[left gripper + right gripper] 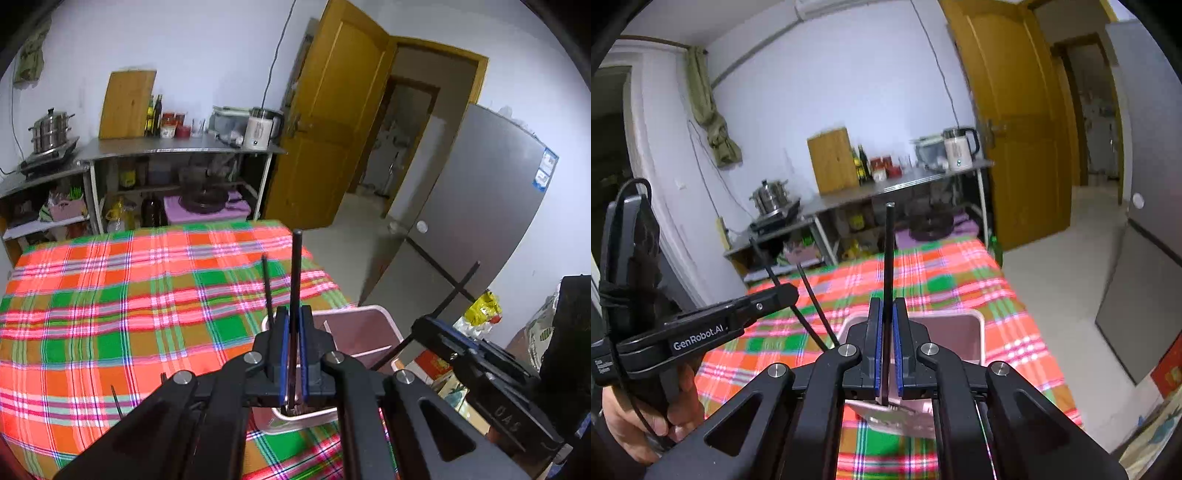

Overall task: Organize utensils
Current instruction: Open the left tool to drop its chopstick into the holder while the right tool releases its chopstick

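At the left of the right wrist view, a bare hand [646, 417] wraps the grip of the left gripper [786, 293], which reaches in level from the side with a cable looped behind it. Its jaws are pressed together on a thin black chopstick [809, 325] that slants across them; a second dark stick [818, 306] stands just beside it, leaning the same way. In the left wrist view the same chopstick [295, 295] rises nearly upright between the blue-lined pads [282, 347], its lower end down inside a pinkish rectangular bin [369, 332] with rounded white-rimmed corners.

Under both tools lies a table [110, 295] covered in soft plaid cloth of orange, green and pink, wide and bare toward the far edge. The bin sits on the cloth near the table's right edge.

Further right, the right gripper [888, 332] tilts downward over the bin [960, 332], its jaws clamped on another chopstick [889, 258], a straight, matte, slender rod standing upright. Below its pads a flat shiny metal piece lies at the bin's near rim; what it is I cannot tell.

Past the table's right edge the pale floor [1071, 251] is open up to a yellow wooden door [1015, 110] and a grey fridge [480, 206].
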`<state>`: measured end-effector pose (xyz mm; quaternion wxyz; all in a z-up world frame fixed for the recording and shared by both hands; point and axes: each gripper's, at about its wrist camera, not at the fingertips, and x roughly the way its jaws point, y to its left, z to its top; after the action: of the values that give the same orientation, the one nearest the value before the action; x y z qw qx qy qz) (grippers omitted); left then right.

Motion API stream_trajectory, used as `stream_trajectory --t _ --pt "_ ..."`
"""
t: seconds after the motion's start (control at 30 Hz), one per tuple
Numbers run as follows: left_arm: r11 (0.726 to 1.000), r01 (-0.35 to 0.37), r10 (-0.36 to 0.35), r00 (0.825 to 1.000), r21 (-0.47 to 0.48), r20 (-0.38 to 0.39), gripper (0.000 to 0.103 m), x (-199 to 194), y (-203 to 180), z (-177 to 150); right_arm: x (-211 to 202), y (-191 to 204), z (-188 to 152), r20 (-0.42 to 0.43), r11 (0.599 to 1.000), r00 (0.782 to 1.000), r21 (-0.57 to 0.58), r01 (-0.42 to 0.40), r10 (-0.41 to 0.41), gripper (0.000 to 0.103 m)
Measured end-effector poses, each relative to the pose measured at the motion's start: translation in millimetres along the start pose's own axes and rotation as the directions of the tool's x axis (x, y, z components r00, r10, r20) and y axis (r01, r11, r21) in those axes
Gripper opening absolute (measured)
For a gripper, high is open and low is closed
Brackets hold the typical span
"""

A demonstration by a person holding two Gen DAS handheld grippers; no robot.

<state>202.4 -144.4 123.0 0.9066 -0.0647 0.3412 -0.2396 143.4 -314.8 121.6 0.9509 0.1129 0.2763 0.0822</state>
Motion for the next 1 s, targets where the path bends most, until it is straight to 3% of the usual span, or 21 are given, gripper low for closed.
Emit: stream_trajectory --t 0.1,0.17,0.33,1.0 --pt "1.000 0.003 -0.003 1.000 -0.013 -0.012 0.009 4 5 -5 12 -6 -8 -0.049 1.000 0.999 0.014 -0.001 0.002 0.005" --pt "1.000 0.005 -0.005 1.000 -0.023 -0.015 0.017 3 8 -7 14 -8 -12 -0.063 1.000 0.998 0.013 0.008 -0.007 0.006" --pt "0.999 0.015 -0.014 1.000 -0.041 0.009 0.031 -7 13 -12 -1 -3 -13 -0.024 1.000 1.000 0.002 0.008 -0.008 0.012" --pt "0.999 0.012 -0.008 0.994 -0.037 0.109 0.040 -69 28 -41 -51 10 -30 0.080 0.999 0.996 -0.016 0.028 -0.026 0.012"
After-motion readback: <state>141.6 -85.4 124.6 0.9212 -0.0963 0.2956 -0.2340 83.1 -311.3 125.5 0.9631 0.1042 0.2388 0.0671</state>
